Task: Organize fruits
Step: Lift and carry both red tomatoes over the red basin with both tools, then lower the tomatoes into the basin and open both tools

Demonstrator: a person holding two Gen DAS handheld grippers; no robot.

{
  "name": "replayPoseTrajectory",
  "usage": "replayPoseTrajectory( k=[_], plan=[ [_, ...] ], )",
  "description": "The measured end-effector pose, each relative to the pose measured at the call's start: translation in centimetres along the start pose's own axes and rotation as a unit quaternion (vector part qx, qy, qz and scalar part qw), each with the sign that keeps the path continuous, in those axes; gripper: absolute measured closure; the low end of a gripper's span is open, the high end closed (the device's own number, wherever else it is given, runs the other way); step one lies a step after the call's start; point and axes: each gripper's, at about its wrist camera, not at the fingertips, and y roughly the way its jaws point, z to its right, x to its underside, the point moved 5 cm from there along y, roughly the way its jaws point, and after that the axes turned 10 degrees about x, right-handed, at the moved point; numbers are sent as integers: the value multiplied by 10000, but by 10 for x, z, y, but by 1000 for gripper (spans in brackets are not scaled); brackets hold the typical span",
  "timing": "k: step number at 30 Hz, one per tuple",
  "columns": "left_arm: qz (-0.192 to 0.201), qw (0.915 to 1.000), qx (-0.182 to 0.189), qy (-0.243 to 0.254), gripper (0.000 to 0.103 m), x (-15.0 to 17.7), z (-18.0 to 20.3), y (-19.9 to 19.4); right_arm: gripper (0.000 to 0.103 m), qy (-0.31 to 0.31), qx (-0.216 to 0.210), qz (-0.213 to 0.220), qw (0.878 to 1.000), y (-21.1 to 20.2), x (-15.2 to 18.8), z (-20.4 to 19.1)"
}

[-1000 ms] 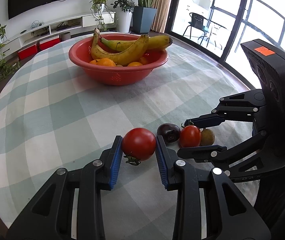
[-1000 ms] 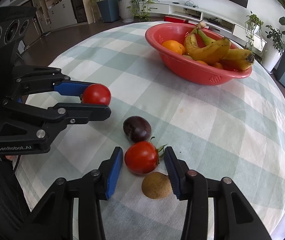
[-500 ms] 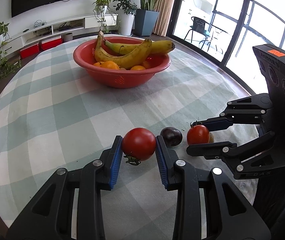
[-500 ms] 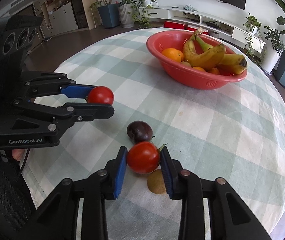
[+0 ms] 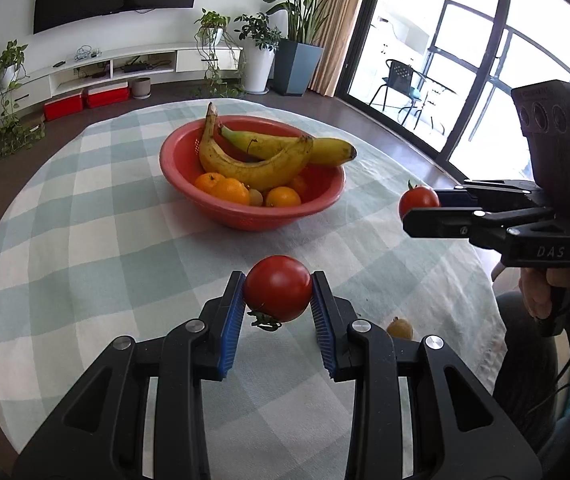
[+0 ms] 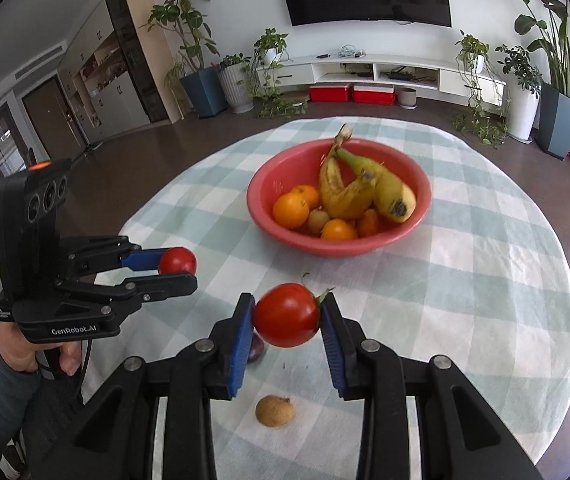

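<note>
My left gripper [image 5: 277,300] is shut on a red tomato [image 5: 277,288] and holds it above the checked tablecloth; it also shows in the right wrist view [image 6: 177,268]. My right gripper [image 6: 287,318] is shut on a second red tomato [image 6: 287,314], lifted off the table; it shows in the left wrist view [image 5: 421,204] at the right. A red bowl [image 5: 189,184] with bananas [image 5: 253,168] and oranges [image 5: 225,188] stands on the far side of the table. A brown kiwi [image 6: 275,411] and a dark plum [image 6: 257,351] lie on the cloth under my right gripper.
The round table [image 5: 85,240] wears a pale green checked cloth. Its edge [image 6: 565,320] drops off at the right. Potted plants [image 5: 301,40], a TV shelf [image 6: 365,72] and glass doors [image 5: 465,80] stand far behind.
Both grippers rose off the table, each with its tomato. The right gripper closed on its tomato and lifted it away from the plum and kiwi.
</note>
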Motion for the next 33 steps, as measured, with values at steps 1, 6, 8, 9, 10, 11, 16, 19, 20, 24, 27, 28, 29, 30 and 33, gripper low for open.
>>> replayPoseTrajectory(
  k=[1, 6, 8, 9, 10, 11, 16, 19, 20, 24, 27, 28, 29, 30, 33],
  plan=[
    [46, 10000, -32, 6, 72, -10, -2, 0, 67, 55, -13, 91, 9999, -2, -10, 4],
    [255, 9992, -290, 78, 72, -63, -13, 12, 67, 176, -40, 318, 9993, 3, -61, 15],
    [297, 9989, -369, -24, 72, -78, -22, 22, 67, 178, -7, 318, 9993, 12, -78, 18],
    [320, 9987, -398, -64, 72, -85, -26, 26, 67, 186, -3, 275, 9994, 19, -85, 20],
    [328, 9985, -425, -85, 72, -90, -29, 32, 67, 205, -15, 209, 9996, 27, -91, 22],
    [307, 9984, -466, -89, 72, -94, -33, 39, 67, 211, -4, 148, 9997, 35, -96, 23],
    [110, 9981, -601, 96, 72, -95, -38, 78, 67, 154, 128, -237, 9995, 80, -110, 26],
    [8, 9984, -551, 88, 72, -88, -43, 95, 67, -2, 236, -411, 9989, 103, -109, 21],
    [-10, 9984, -561, 89, 72, -87, -45, 98, 67, -73, 278, -468, 9985, 109, -108, 19],
    [-27, 9980, -616, 165, 72, -86, -48, 108, 67, -271, 462, -629, 9966, 128, -104, 14],
    [-68, 9977, -632, 225, 72, -84, -47, 113, 67, -289, 539, -700, 9957, 136, -102, 15],
    [-84, 9976, -649, 225, 72, -83, -48, 114, 67, -282, 570, -735, 9953, 139, -101, 16],
    [-104, 9975, -656, 219, 72, -82, -48, 116, 67, -270, 610, -770, 9948, 141, -100, 18],
    [-117, 9976, -656, 209, 72, -81, -49, 116, 67, -255, 648, -804, 9943, 143, -98, 20],
    [-122, 9976, -650, 214, 72, -80, -50, 118, 67, -211, 700, -888, 9934, 147, -95, 23]
  ],
)
